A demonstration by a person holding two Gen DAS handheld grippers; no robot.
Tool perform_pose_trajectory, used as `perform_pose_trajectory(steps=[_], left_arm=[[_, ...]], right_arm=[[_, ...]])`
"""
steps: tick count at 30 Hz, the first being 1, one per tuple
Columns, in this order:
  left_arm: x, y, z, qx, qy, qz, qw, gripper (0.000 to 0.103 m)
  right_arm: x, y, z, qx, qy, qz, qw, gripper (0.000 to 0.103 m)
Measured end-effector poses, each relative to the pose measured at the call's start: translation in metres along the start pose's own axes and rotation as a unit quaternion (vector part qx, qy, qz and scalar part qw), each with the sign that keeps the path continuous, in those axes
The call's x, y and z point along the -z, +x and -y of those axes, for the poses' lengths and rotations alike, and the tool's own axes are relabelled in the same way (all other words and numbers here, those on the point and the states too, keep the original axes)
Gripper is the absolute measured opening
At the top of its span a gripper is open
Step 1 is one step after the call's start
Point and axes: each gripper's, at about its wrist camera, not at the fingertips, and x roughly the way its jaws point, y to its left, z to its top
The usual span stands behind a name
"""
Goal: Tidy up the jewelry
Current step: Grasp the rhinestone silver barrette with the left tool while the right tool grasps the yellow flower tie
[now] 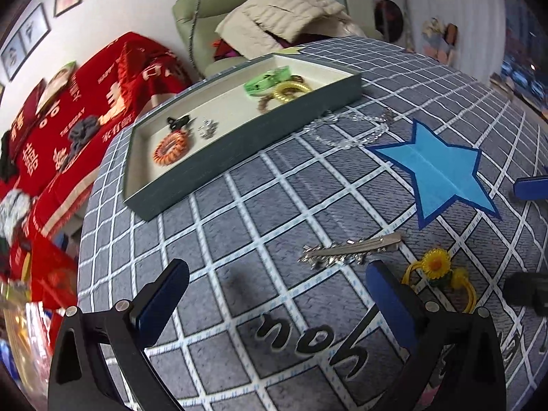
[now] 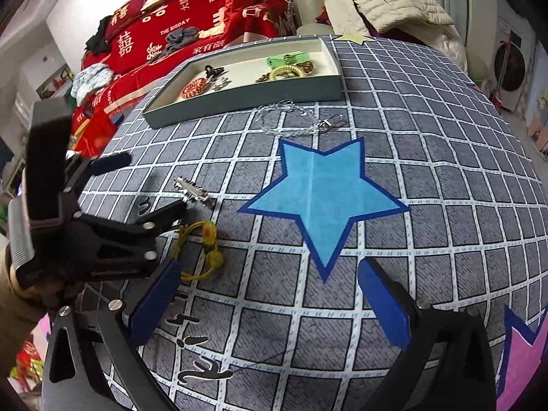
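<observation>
A grey tray (image 1: pixel 239 144) with a cream inside holds an orange coil tie (image 1: pixel 170 149), a black clip, a silver charm, a green band (image 1: pixel 267 80) and a yellow coil tie (image 1: pixel 291 90). On the checked cloth lie a silver hair clip (image 1: pixel 349 250), a yellow sunflower hair tie (image 1: pixel 438 274) and a clear bead chain (image 1: pixel 349 130). My left gripper (image 1: pixel 277 274) is open and empty, just short of the silver clip. My right gripper (image 2: pixel 267 274) is open and empty above the cloth, near the blue star (image 2: pixel 322 198). The tray (image 2: pixel 239 101), clip (image 2: pixel 193 191), hair tie (image 2: pixel 202 243), chain (image 2: pixel 291 116) and left gripper (image 2: pixel 147 188) show in the right wrist view.
A small silver clasp (image 2: pixel 332 121) lies at the chain's end. A blue paper star (image 1: pixel 438 174) is stuck to the cloth. A red bedspread (image 1: pixel 85 109) and a green chair with a beige jacket (image 1: pixel 284 13) stand beyond the table's far edge.
</observation>
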Motion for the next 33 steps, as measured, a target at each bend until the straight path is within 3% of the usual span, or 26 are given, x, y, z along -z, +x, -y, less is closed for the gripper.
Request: perform_pose_trajectory(steps=[9, 19, 23, 30, 33], left_arm=[[-0.013, 0.009, 0.003, 0.002, -0.007, 0.002, 1.0, 0.103], [-0.02, 0.014, 0.004, 0.017, -0.025, -0.003, 0.9995, 0.103], [-0.02, 0.016, -0.002, 0.052, -0.051, -0.014, 0.9972, 0.099], [-0.02, 0.012, -0.001, 0.067, -0.051, -0.013, 0.9964, 0.075], [-0.02, 0.01, 0.003, 0.076, -0.042, -0.013, 0.9962, 0.063]], right_arm=[[0.004, 0.005, -0.006, 0.001, -0.01, -0.007, 1.0, 0.089], [0.001, 0.015, -0.02, 0.006, -0.028, -0.005, 1.0, 0.071], [0.004, 0.02, -0.032, 0.022, -0.055, 0.001, 0.998, 0.064], [0.007, 0.026, -0.051, 0.058, -0.1, 0.014, 0.993, 0.054], [0.008, 0.025, -0.055, 0.056, -0.106, 0.016, 0.993, 0.037]])
